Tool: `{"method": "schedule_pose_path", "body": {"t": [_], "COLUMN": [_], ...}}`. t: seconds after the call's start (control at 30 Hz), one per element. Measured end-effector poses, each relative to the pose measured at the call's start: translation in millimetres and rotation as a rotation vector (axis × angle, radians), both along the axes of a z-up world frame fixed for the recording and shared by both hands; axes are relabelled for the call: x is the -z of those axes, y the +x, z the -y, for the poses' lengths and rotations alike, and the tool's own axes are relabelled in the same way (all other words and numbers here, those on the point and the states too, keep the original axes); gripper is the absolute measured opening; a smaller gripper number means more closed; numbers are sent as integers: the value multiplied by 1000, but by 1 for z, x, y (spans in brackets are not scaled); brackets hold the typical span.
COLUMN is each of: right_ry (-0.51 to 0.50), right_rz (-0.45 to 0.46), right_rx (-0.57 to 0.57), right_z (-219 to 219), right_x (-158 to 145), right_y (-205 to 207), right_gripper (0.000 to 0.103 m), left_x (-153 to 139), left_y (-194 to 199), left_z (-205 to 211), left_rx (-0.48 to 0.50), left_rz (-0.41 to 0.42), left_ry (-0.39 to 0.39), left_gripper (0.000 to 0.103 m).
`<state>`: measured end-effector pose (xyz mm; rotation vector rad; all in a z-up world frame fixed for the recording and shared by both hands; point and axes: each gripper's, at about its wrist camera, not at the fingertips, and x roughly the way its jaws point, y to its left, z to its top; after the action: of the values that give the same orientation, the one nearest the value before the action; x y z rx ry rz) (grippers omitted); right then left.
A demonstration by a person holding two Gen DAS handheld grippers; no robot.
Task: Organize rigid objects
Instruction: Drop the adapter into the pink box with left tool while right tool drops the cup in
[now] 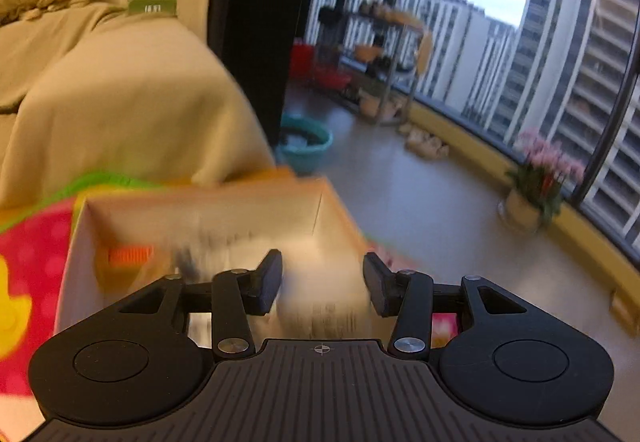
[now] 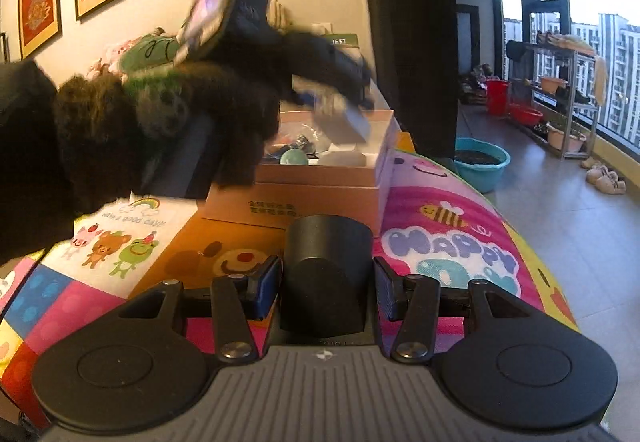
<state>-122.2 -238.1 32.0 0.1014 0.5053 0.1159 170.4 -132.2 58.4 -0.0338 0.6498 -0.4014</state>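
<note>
Could go wrong first at the left gripper (image 1: 322,282): half-wide and clamped, as far as the blur allows, on a small carton (image 2: 344,122) that hangs tilted above the open box (image 2: 316,172); smooth printed card against narrow pads, so likely to twist or slide out if swung fast; dropped from there, could land on edge across the things already inside rather than flat among them. Could also clip the box's thin far wall on the way down and shove the whole box along the orange flat box (image 2: 224,242) beneath it, since nothing but card on card holds it there.

Second hazard at the right gripper (image 2: 326,282): closed narrow on a dark cylinder (image 2: 326,266), held low over the cartoon-printed cover (image 2: 440,202), just short of the stacked boxes; round, matte, apparently hard, gripped only along two lines of its curved side, so prone to rolling or pivoting between the blue pads; set down on its side, likely to roll off the soft, sloping cover toward the floor. Crowding too: a bulky, furry black sleeve (image 2: 120,130) reaches across in front of the right gripper, so bringing the cylinder in at once risks a bump.

Materials otherwise: pale pink cardboard with square corners and a pale lining; a rounded teal thing and other small odds inside, too blurred to name; glossy tiled floor beyond.
</note>
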Motion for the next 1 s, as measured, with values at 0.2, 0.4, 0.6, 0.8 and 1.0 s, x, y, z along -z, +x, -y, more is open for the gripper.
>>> {"method": "schedule_pose_path", "body": {"t": [0.2,0.4,0.6,0.8,1.0], "right_ry": [24,29,8,-2,68], "right_rz": [-12,-24,-40,7,43], "right_rx": [-16,-18,-9,-67,-104], "right_z": [3,1,1,-2,-23], "right_x": [5,7,4,-36,-83], "right_y": [4,7,10,39,119], "right_gripper": [49,49,49,49,53], "left_x": [3,-12,-12,5,23], "left_y": [-20,-34,-86,-159,-173], "left_z": [3,-26,-82,-110,-134], "left_rx": [37,36,-55,-20,-34], "left_rz": [10,54,68,80,16], "left_ry": [57,-74,-204,-43,32], "left_gripper": [50,46,45,45,45]}}
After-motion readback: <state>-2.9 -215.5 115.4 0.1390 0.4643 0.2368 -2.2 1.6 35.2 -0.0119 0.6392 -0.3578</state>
